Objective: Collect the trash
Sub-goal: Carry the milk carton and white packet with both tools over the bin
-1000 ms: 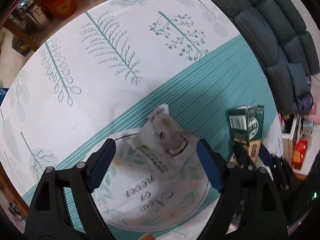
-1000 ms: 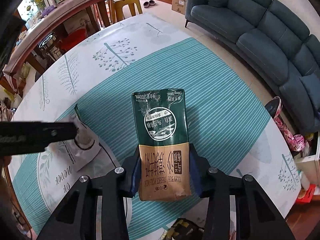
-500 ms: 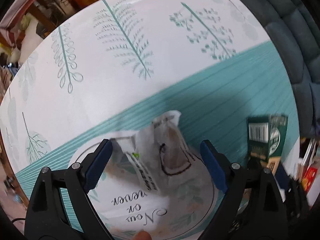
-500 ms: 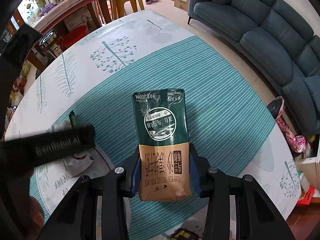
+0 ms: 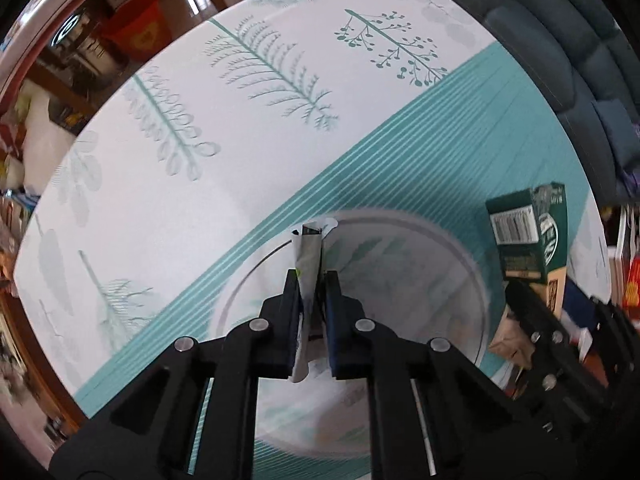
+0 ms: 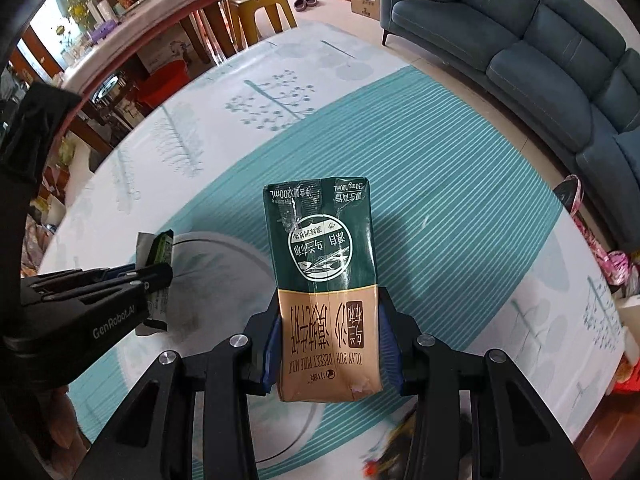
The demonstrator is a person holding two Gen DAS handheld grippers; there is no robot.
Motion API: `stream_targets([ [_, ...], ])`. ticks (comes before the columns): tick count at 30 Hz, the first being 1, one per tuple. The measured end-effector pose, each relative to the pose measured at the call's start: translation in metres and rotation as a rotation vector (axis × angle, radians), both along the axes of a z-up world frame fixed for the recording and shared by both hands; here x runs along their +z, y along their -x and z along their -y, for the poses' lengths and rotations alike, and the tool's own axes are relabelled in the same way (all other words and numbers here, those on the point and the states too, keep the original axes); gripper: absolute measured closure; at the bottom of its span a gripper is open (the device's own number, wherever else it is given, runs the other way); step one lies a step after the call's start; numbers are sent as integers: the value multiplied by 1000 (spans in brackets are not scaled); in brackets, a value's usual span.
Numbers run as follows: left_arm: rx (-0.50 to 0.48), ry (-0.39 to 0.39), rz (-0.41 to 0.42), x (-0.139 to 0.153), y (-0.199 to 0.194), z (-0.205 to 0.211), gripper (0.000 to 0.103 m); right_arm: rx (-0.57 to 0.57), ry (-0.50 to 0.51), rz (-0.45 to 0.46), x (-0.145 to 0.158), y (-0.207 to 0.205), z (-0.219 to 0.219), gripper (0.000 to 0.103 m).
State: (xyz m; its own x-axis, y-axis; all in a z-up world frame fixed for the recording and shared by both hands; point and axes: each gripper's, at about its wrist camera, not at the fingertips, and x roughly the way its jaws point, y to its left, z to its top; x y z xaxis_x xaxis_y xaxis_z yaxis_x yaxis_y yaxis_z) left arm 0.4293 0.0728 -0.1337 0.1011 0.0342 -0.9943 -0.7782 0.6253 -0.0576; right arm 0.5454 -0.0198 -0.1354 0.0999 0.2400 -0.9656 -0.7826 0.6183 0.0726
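Now, through the left wrist camera, the left gripper points down over a round printed mat, and its jaws have just been closing: they are clenched on a crumpled wrapper, which stands pinched between the two pads with its folded end sticking out past the tips and its other end hanging back behind them. Beyond the jaws lies the worktop under a white cloth with leaf prints and a teal striped band. Off to the right of the jaws a green and tan milk carton shows, with the black frame of the other tool touching its lower part. Through the right wrist camera, the right gripper has its jaws grasping that milk carton by its tan end, a blue pad pressed to each side, the green end reaching out ahead of the tips. To the left of these jaws the left gripper is seen side-on, with the wrapper nipped in its tip above the mat. Far ahead of the jaws stands a dark teal sofa.
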Motion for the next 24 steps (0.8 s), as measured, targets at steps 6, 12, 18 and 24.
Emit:
stream_targets([
  [6, -96, 15, 25, 37, 59, 6, 95, -54, -74, -28, 28, 49, 17, 62],
  [12, -275, -9, 70, 71, 135, -4, 95, -163, -139, -59, 54, 126, 46, 62],
  [18, -461, 1, 117, 80, 206, -7, 95, -307, -188, -78, 71, 222, 74, 62],
  [24, -658, -36, 185, 95, 278, -10, 95, -483, -225, -88, 76, 336, 97, 62],
])
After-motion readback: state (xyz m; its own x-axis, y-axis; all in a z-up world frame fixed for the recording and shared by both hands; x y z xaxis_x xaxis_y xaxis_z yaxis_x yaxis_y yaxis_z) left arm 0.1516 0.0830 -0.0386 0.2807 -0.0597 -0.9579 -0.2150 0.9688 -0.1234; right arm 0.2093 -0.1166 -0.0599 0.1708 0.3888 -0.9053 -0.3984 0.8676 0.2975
